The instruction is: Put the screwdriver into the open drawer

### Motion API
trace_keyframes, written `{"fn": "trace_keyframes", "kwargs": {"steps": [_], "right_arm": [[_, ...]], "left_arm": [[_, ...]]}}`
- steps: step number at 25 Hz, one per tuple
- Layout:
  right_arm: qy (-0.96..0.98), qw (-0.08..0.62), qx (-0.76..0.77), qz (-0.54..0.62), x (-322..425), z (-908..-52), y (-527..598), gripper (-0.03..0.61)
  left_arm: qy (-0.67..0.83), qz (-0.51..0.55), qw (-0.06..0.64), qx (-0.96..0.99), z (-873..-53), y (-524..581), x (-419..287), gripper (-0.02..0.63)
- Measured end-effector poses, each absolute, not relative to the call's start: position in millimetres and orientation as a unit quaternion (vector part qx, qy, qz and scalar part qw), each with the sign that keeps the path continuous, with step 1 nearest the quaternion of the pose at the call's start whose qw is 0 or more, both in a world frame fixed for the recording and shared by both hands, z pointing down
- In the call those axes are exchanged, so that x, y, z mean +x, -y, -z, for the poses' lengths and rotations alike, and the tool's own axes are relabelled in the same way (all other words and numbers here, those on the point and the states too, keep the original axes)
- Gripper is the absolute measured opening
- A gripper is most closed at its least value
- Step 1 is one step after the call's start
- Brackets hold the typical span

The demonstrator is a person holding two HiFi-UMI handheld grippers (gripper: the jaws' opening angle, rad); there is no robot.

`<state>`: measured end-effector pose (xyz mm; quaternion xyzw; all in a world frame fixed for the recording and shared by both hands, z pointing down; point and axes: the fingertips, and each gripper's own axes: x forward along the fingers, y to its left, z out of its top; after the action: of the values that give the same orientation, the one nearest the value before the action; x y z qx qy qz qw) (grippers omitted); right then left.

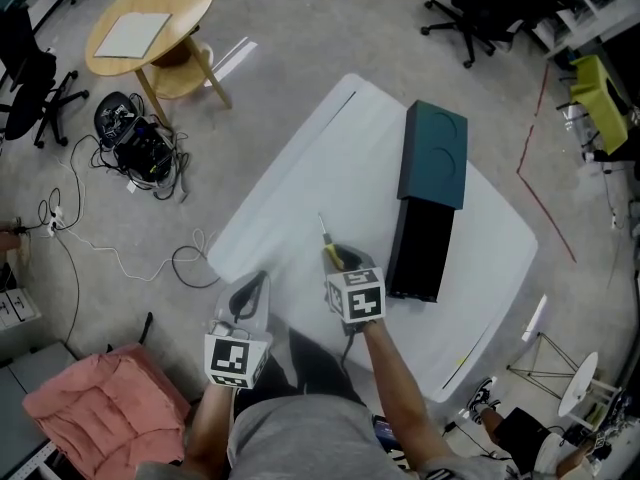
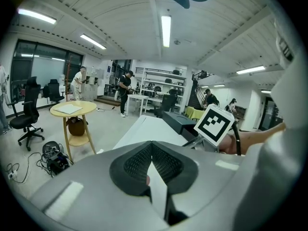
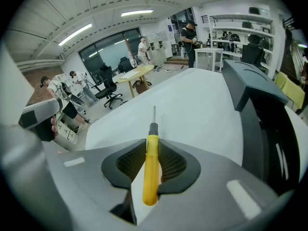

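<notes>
A screwdriver [image 3: 152,162] with a yellow handle and a thin metal shaft lies between the pads of my right gripper [image 3: 153,143], which is shut on the handle. The shaft points forward over the white table [image 1: 330,158]. In the head view the screwdriver [image 1: 328,243] and right gripper [image 1: 340,260] are just left of the black open drawer [image 1: 420,248], which is pulled out of a dark teal cabinet [image 1: 433,155]. My left gripper [image 1: 255,286] hangs at the table's near edge. It [image 2: 151,146] is shut with nothing in it.
The drawer [image 3: 272,134] runs along the right of the right gripper view. On the floor to the left are a round wooden side table [image 1: 150,23], a tangle of cables [image 1: 135,138] and a pink cushion [image 1: 105,398]. Office chairs and people stand farther off.
</notes>
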<state>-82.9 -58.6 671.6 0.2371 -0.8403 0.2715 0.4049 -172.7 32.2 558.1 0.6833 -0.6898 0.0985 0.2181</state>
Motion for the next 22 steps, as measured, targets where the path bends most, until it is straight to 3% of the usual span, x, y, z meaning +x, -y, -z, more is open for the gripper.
{"fn": "trace_keyframes", "kwargs": {"steps": [22], "right_arm": [[0.873,0.301,0.304,-0.233,-38,-544,67,0.083]], "left_arm": [[0.669,-0.077,0.138,0.726,-475,-6,-143,0.012]]}}
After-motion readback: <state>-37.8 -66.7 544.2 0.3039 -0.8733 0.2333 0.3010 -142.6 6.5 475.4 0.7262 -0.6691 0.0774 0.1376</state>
